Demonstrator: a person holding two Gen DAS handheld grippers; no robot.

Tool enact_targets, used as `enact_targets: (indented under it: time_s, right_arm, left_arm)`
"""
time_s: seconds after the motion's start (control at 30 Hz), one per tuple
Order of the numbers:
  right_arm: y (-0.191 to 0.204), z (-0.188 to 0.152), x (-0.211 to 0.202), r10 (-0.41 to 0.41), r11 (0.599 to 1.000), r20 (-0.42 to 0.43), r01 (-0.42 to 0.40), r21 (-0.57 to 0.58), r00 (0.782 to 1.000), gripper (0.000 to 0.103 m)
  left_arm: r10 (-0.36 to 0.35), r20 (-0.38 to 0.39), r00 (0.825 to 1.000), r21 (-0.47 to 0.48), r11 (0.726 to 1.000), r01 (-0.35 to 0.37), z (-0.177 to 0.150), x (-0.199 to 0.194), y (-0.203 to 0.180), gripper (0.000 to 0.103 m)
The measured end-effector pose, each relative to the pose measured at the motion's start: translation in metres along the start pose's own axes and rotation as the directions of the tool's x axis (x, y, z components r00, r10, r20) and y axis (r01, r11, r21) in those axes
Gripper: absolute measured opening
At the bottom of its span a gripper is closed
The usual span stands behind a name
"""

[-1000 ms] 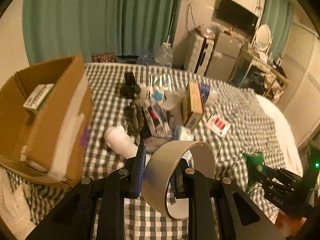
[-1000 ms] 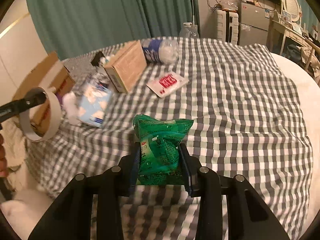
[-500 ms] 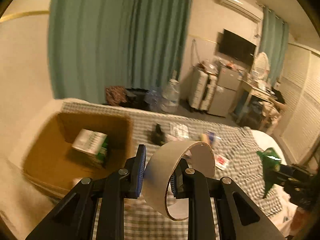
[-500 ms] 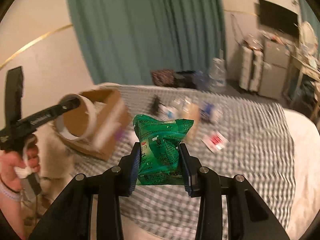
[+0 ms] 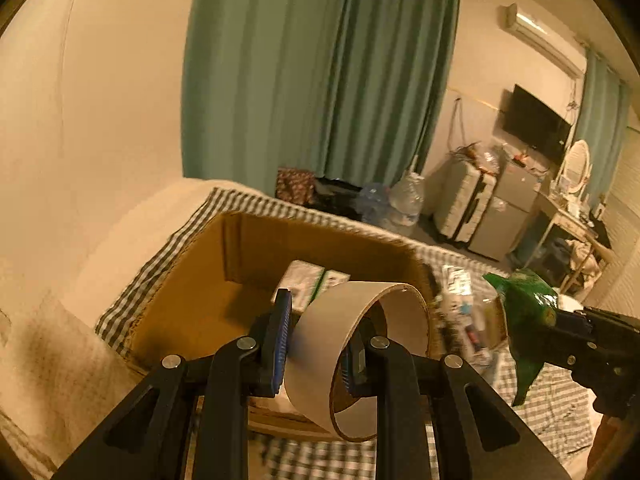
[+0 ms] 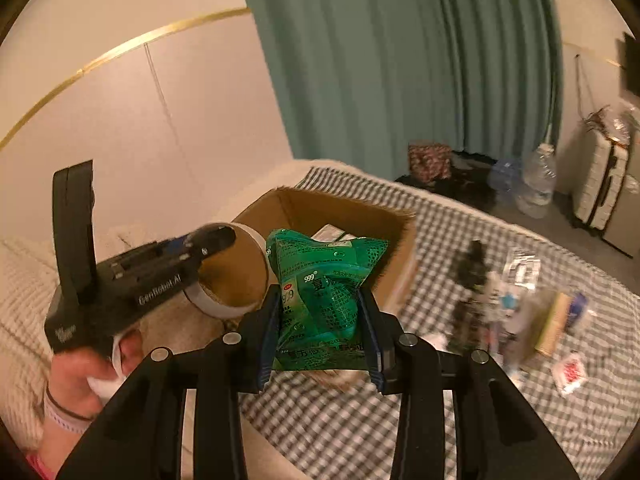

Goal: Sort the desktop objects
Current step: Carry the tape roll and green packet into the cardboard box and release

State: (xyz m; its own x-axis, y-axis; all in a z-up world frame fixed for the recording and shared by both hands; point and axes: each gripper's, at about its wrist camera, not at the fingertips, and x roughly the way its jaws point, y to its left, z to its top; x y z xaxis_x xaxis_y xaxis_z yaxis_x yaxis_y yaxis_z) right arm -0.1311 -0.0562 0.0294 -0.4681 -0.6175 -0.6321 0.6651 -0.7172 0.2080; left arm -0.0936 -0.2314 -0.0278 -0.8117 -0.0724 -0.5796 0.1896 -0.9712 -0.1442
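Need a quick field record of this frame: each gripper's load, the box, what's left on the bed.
left gripper: shut on wide cardboard tape roll, held above the box
right gripper: shut on green plastic sachet pack
open brown cardboard box: on checked bedspread, holds one white-and-green carton
unsorted pile: right of box, blurred
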Motion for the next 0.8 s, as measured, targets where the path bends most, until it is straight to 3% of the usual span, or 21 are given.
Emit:
enact_targets:
  time_s: [0.2,0.23,0.27,0.3,0.33,0.37,0.47,0.57,0.7,0.8]
  right_arm:
    - [0.003,-0.001,0.059,0.03,0.999,-0.052,-0.029,0.024,0.998,0.038]
    - [0.001,-0.001,0.063,0.034,0.999,-0.052,-0.032,0.034,0.998,0.038]
    - [-0.001,0.0,0.068,0.039,0.998,-0.044,-0.036,0.05,0.998,0.046]
    - [-0.003,0.001,0.07,0.046,0.997,-0.038,-0.044,0.066,0.998,0.062]
    - [-0.007,0.003,0.07,0.051,0.995,-0.023,-0.049,0.085,0.998,0.069]
    - [-0.01,0.005,0.069,0.048,0.994,-0.001,-0.048,0.101,0.999,0.072]
    - [-0.021,0.009,0.054,0.054,0.991,0.036,-0.058,0.12,0.998,0.072]
    - [-0.035,0.005,0.024,-0.009,0.994,0.085,0.0,0.107,0.996,0.072]
    - [-0.069,-0.015,-0.03,-0.106,0.986,0.122,0.088,0.145,0.987,0.072]
    - [-0.099,-0.036,-0.073,-0.171,0.969,0.141,0.142,0.2,0.975,0.072]
  left_arm:
    - [0.007,-0.042,0.999,-0.049,0.999,-0.009,-0.016,0.032,0.026,0.024]
    - [0.009,-0.05,0.999,-0.053,0.999,-0.012,-0.018,0.036,0.028,0.032]
    - [0.015,-0.06,0.998,-0.052,0.999,-0.018,-0.019,0.039,0.028,0.057]
    - [0.036,-0.066,0.997,-0.049,0.998,-0.04,-0.02,0.042,0.028,0.072]
    - [0.068,-0.067,0.995,-0.046,0.996,-0.071,-0.021,0.043,0.027,0.096]
    - [0.093,-0.05,0.994,-0.043,0.995,-0.095,-0.023,0.041,0.028,0.1]
    - [0.077,-0.019,0.997,-0.057,0.995,-0.078,-0.026,0.03,0.023,0.101]
    - [0.043,-0.024,0.999,-0.063,0.997,-0.044,-0.023,0.019,0.009,0.102]
    - [0.056,-0.012,0.998,0.0,0.998,-0.056,-0.023,0.001,-0.02,0.102]
    - [0.0,-0.008,1.0,0.009,1.0,0.0,-0.022,-0.015,-0.047,0.102]
